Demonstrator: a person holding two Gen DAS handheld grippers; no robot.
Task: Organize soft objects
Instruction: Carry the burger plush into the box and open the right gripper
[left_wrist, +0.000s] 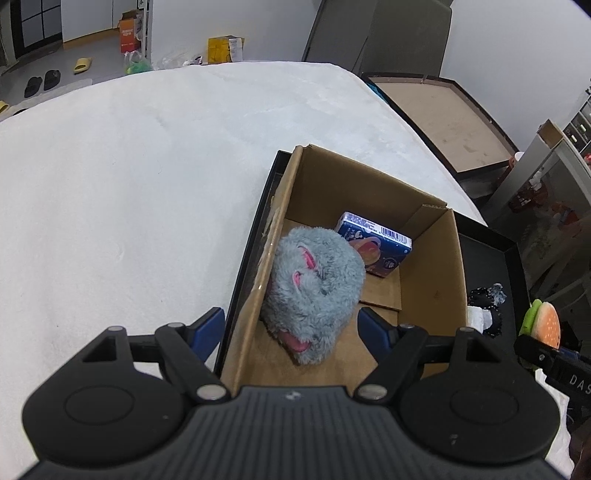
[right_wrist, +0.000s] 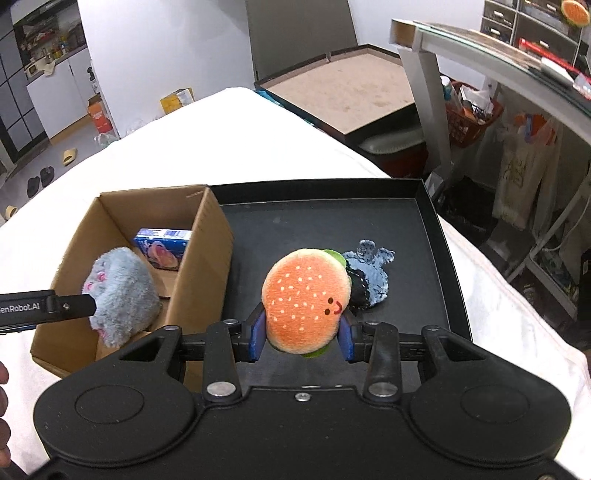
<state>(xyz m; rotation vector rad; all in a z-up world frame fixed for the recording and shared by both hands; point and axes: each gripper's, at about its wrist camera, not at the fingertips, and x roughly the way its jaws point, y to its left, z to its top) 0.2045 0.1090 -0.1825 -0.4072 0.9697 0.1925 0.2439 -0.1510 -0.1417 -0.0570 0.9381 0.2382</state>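
Note:
A grey plush with pink ears (left_wrist: 314, 291) lies in the open cardboard box (left_wrist: 439, 258), beside a blue packet (left_wrist: 376, 243). My left gripper (left_wrist: 291, 326) hovers over it, open; its left finger is outside the box wall and neither pad touches the plush. My right gripper (right_wrist: 303, 339) is shut on an orange burger plush (right_wrist: 306, 295) with a small face, lifted above the black tray (right_wrist: 428, 221). That burger plush (left_wrist: 545, 325) also shows at the right edge of the left wrist view. A blue-grey fuzzy plush (right_wrist: 369, 277) lies on the tray behind the burger.
The cardboard box (right_wrist: 207, 236) stands in the tray's left half, on a white cloth-covered table (left_wrist: 129, 184). One finger of the left gripper (right_wrist: 74, 304) reaches over the grey plush (right_wrist: 122, 291). A brown board (right_wrist: 351, 96), a grey chair and a cluttered shelf (right_wrist: 517, 110) stand beyond the table.

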